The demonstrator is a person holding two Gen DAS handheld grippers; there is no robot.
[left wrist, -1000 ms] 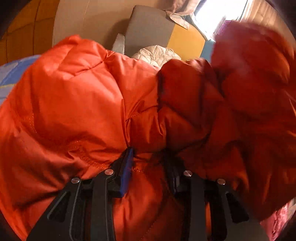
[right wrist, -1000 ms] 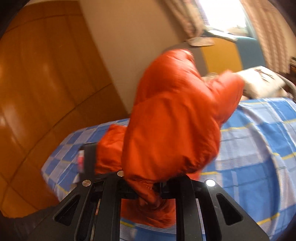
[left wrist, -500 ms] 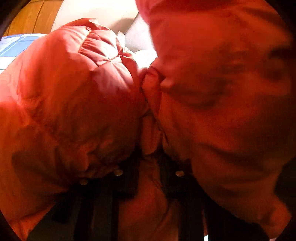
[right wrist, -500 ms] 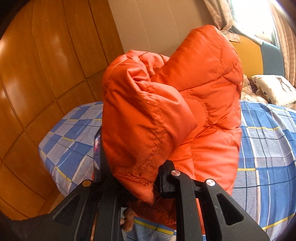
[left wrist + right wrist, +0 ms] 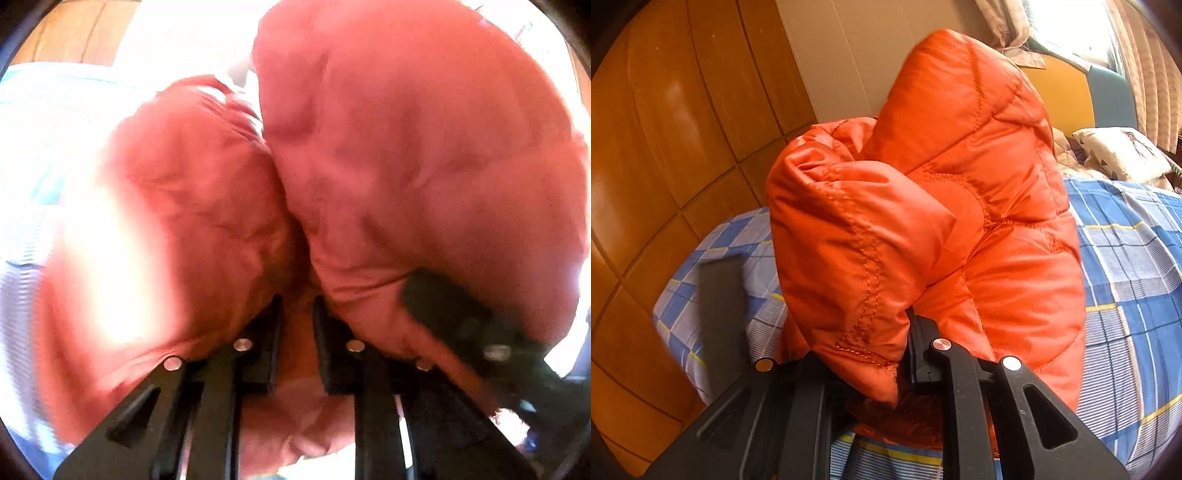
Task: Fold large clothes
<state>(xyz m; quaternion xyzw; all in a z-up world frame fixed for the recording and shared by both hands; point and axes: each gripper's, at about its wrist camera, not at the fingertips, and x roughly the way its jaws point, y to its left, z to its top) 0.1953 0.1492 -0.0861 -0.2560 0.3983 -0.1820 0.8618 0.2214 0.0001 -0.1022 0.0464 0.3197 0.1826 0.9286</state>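
Note:
An orange quilted puffer jacket is held up above the bed. My right gripper is shut on a bunched fold of it, and the jacket billows over the fingers. In the left wrist view the same jacket fills the frame, blurred and washed out. My left gripper is shut on a strip of its fabric between the narrow jaws. The other gripper's black body presses into the jacket at lower right of that view.
A bed with a blue checked sheet lies below. A white patterned pillow sits at its far right. Wood wall panels stand on the left, a curtained bright window at the back. A dark flat object lies on the bed's left edge.
Both grippers have kept their hold and drawn together. The jacket has swung up and closer to both cameras, and the left wrist view has turned bright and blurred.

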